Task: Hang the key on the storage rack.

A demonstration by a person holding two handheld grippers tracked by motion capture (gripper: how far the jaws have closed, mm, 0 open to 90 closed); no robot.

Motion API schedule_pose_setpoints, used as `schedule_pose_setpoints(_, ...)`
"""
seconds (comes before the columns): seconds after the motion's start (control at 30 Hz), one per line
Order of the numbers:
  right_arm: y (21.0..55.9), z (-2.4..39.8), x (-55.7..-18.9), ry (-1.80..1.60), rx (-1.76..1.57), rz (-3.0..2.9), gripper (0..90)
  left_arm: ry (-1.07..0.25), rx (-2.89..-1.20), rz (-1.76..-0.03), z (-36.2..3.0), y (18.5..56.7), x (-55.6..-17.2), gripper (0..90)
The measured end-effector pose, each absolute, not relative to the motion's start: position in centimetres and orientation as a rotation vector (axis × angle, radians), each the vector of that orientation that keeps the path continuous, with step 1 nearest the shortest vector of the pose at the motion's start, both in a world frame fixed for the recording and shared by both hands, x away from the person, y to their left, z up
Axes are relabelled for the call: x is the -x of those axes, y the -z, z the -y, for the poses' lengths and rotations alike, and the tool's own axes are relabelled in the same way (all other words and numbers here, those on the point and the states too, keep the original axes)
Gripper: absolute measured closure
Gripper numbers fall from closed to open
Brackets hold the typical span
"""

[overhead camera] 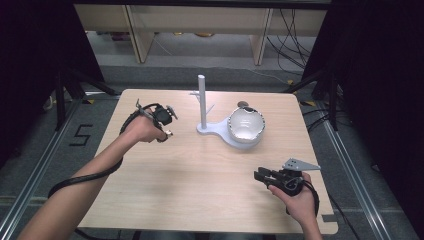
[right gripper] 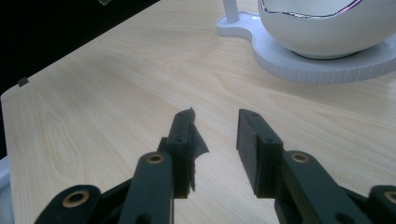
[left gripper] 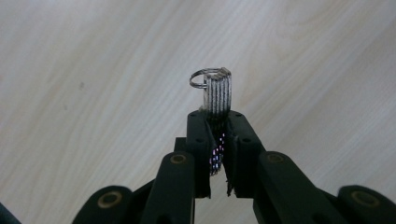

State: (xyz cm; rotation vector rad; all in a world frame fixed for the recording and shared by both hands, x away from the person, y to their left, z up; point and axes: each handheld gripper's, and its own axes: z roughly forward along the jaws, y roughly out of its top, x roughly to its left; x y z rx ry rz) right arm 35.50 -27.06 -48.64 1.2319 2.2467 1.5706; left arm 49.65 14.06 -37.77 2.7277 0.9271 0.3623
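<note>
Keyring [left gripper: 212, 88] pinched in left gripper [overhead camera: 165, 117] above bare table [overhead camera: 200, 170], white stand [overhead camera: 205, 107] and bowl [overhead camera: 246, 125] nearby; right gripper [right gripper: 217, 133] jaws spread, empty.

Open tabletop [overhead camera: 200, 175] before white stand [overhead camera: 202, 102]

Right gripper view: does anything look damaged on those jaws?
Yes. On the right gripper, the left pad has a torn black flap curling off its inner face; the other pad looks flat. The jaws stand open, holding nothing.

Silver striped tag [left gripper: 217, 95], white bowl [overhead camera: 246, 125]
</note>
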Motion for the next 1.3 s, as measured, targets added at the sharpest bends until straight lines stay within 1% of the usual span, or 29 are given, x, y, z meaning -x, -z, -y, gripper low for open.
schedule_pose_setpoints(0.17,48.7,27.0,-35.5,-1.576,-1.237,-2.245,67.5,-0.401,-2.647,-0.935,-14.1,36.4,-50.0,80.9)
schedule_pose_setpoints(0.2,48.7,27.0,-35.5,-1.576,-1.237,-2.245,67.5,-0.427,-2.635,-0.927,-14.2,36.0,-50.2,80.9)
schedule_pose_setpoints(0.3,48.7,27.2,-35.7,-1.556,-1.181,-2.238,67.5,-0.459,-2.596,-0.925,-14.2,35.1,-50.5,80.9)
schedule_pose_setpoints(0.33,48.8,27.2,-35.7,-1.552,-1.191,-2.232,67.5,-0.479,-2.555,-0.929,-14.2,34.6,-50.7,80.9)
schedule_pose_setpoints(0.4,48.7,27.4,-35.7,-1.544,-1.181,-2.232,67.5,-0.491,-2.533,-0.927,-14.2,34.3,-50.9,80.9)
schedule_pose_setpoints(0.47,48.7,27.4,-35.6,-1.557,-1.193,-2.231,67.5,-0.534,-2.486,-0.927,-14.3,33.7,-51.0,80.9)
schedule_pose_setpoints(0.53,48.8,27.4,-35.7,-1.562,-1.196,-2.223,67.5,-0.561,-2.41,-0.934,-14.3,33.1,-51.2,80.9)
schedule_pose_setpoints(0.77,48.9,27.4,-35.7,-1.564,-1.193,-2.228,67.3,-0.602,-2.365,-0.919,-14.1,32.6,-51.5,80.9)
schedule_pose_setpoints(0.87,48.9,27.4,-35.6,-1.559,-1.196,-2.234,67.2,-0.618,-2.306,-0.914,-13.9,32.1,-51.6,80.9)
schedule_pose_setpoints(1.07,49.2,27.3,-35.7,-1.557,-1.214,-2.242,67.0,-0.643,-2.256,-0.889,-13.3,31.5,-51.7,80.9)
schedule_pose_setpoints(1.13,49.2,27.4,-35.7,-1.558,-1.198,-2.241,66.9,-0.65,-2.216,-0.882,-13.0,31.4,-51.6,80.9)
schedule_pose_setpoints(1.3,49.2,27.3,-35.7,-1.558,-1.21,-2.24,66.7,-0.665,-2.195,-0.848,-12.4,31.1,-51.5,80.9)
